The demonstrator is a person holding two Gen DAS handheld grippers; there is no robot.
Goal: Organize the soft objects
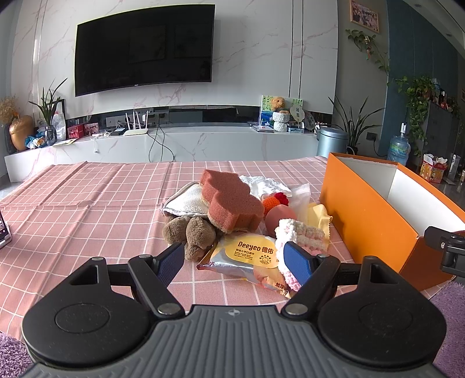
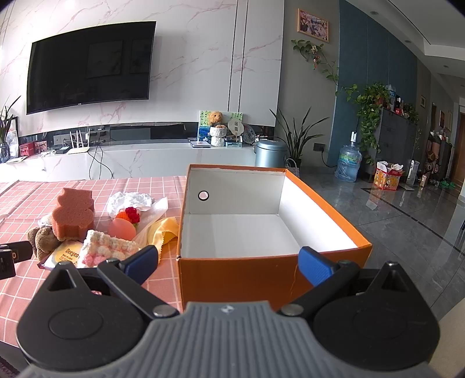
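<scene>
Both grippers empty with jaws apart, left gripper (image 1: 234, 260) low before the soft pile just left of the orange box (image 2: 261, 270), right gripper (image 2: 228, 261) at the box's near wall; best take the near wipes pack (image 1: 247, 256) or knitted piece (image 1: 302, 232) first, pinching mid-body.

I'm working in a home living room: a large dark television (image 1: 144, 49) hangs on a marble-veined wall above a long low media console (image 1: 174, 142) carrying a router, a teddy bear (image 2: 215, 117) and ornaments. Potted plants (image 2: 296, 139), a framed picture (image 2: 313, 25), a water jug (image 2: 348, 162) on the tiled floor and a pink checked cloth over the table (image 1: 72, 197) all look domestic.
</scene>
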